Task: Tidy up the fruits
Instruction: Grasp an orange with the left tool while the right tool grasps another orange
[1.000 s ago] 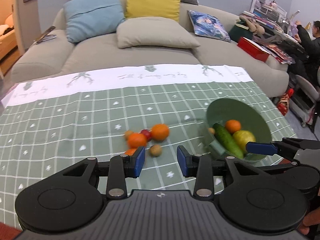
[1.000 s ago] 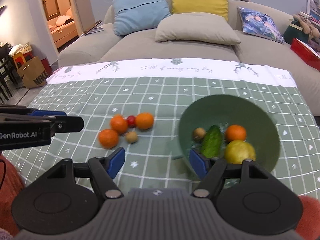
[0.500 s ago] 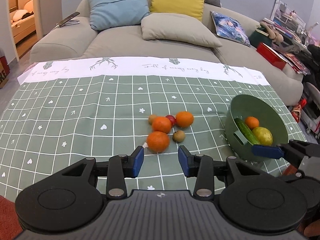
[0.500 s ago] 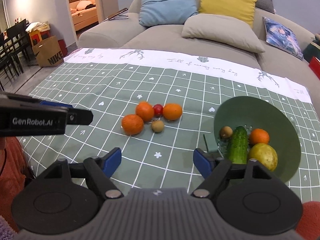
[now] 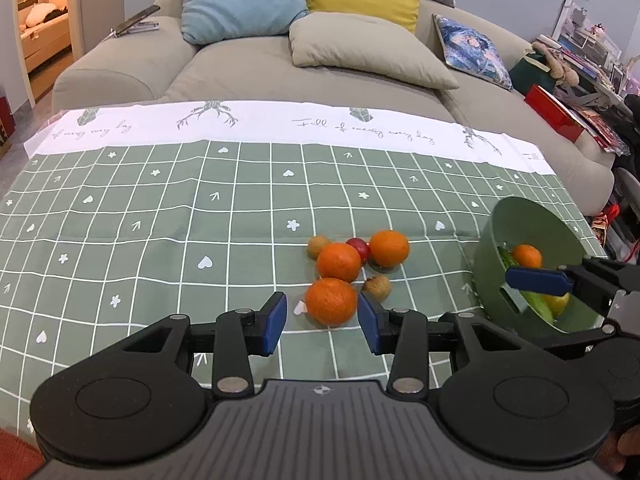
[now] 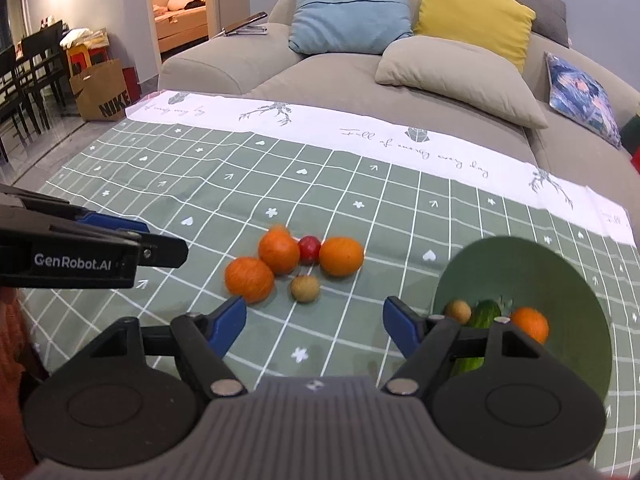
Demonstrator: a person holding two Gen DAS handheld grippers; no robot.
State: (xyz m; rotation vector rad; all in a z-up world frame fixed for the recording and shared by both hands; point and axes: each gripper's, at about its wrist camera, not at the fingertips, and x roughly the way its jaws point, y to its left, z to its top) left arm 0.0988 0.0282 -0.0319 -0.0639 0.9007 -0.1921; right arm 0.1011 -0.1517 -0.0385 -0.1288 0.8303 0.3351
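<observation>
On the tablecloth (image 5: 160,208) a group of fruits is lying: the nearest orange (image 5: 331,301) at the front, a kiwi (image 5: 377,287) at its three o'clock, two other oranges behind. The bowl (image 5: 520,216) is standing at three o'clock, holding a cucumber (image 6: 482,314).

Both views look forward and steeply down from a handheld gripper, low and close over the desk (image 5: 120,216), facing the sofa (image 5: 248,68) behind it. The left wrist view sits left of the fruit cluster, its left gripper (image 5: 322,322) framing the nearest orange (image 5: 331,301). The right wrist view sits farther right, over the green bowl (image 6: 560,264). Both views share the oranges, the bowl and the cushions, and each catches the other gripper at its edge.
</observation>
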